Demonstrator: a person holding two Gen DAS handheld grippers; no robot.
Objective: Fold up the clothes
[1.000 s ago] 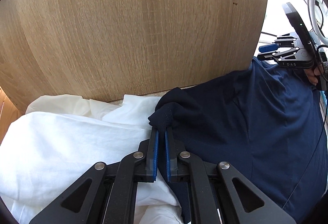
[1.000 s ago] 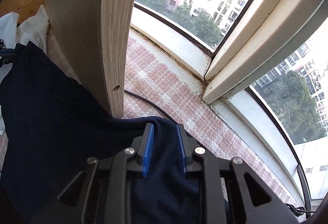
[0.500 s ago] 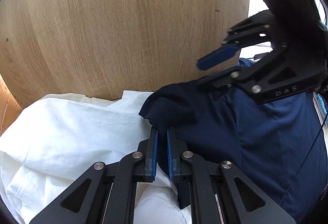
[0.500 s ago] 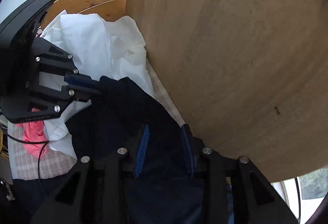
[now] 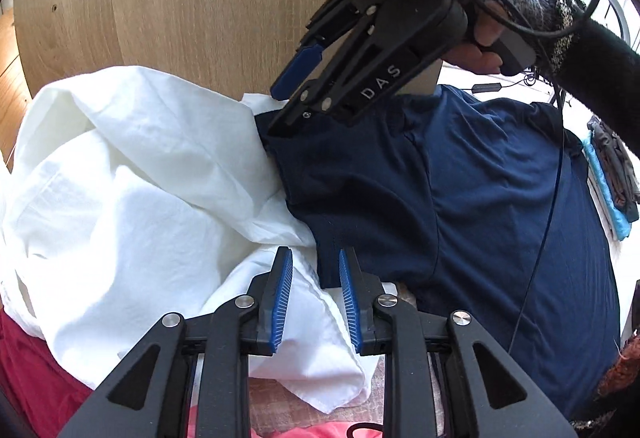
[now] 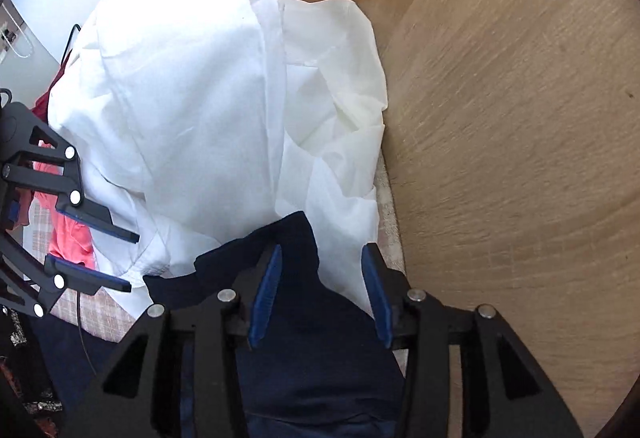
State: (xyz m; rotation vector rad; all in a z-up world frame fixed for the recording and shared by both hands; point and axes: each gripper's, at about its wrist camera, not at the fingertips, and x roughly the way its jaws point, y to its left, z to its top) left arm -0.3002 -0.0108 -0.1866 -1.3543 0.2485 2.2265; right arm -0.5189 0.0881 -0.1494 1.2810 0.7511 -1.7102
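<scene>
While both the left tongs [image 5: 315, 294] and right tongs [image 6: 318, 290] gape empty over the navy shirt [image 5: 460, 205] at frame centre, smooth its doubled edge clear of the white garment [image 5: 132, 177] before regripping.

A wooden panel [image 6: 520, 117] walls off the right, and heaped white cloth [image 6: 192, 109] crowds ahead against it.

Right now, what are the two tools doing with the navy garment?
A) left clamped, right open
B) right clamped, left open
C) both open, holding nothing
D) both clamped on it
C. The left tool shows a clear gap between its blue pads above the white garment, and the right tool is spread wide over the navy garment without pinching it.
</scene>
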